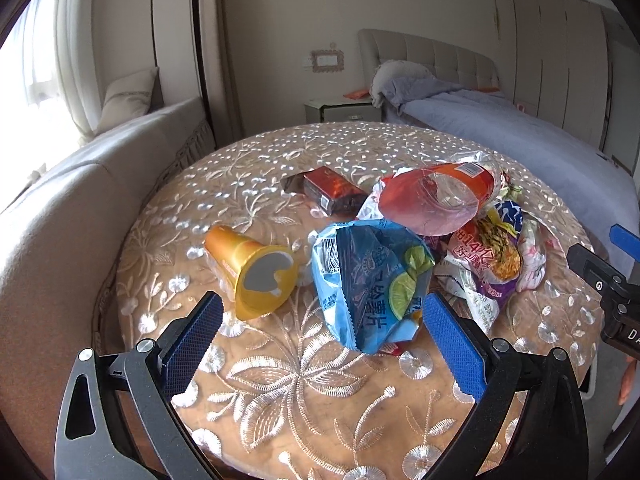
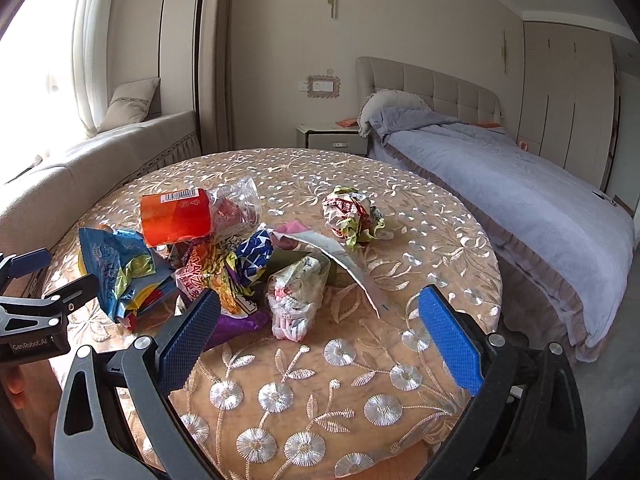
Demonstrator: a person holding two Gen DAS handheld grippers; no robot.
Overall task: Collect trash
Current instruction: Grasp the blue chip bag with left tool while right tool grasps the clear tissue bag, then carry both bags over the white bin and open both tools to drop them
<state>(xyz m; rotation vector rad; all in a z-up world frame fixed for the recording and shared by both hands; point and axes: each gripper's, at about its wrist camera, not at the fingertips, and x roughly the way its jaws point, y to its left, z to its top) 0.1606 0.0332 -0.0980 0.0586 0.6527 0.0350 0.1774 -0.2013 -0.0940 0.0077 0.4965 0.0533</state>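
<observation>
both tools hover over the round embroidered worktop (image 2: 400, 208), and nothing is picked up yet, so this looks like the approach before a first grab. the left hand-held gripper (image 1: 322, 320) is spread wide, its blue pads flanking the crumpled blue lime wrapper (image 1: 370, 280), which lies at about 12 o'clock from it. the right hand-held gripper (image 2: 320, 316) is also spread, empty, with the small knotted white bag (image 2: 296, 300) at its 12 o'clock.

the trash sits in a loose heap mid-worktop: an orange yoghurt cup (image 1: 252, 270) on its side at 10 o'clock of the blue wrapper, a dark red box (image 1: 332, 192) behind, a clear bottle with an orange label (image 2: 184, 216), a noodle packet (image 1: 488, 260), and a crumpled ball of wrapper (image 2: 352, 216) apart at 1 o'clock.

next, i judge, each tool must lower and close on thin, slippery film; no bin is in view.

readable: "genrobot.ai" on the left tool in the right view, a barcode on the orange label, "14" on the noodle packet; other print is too creased.
</observation>
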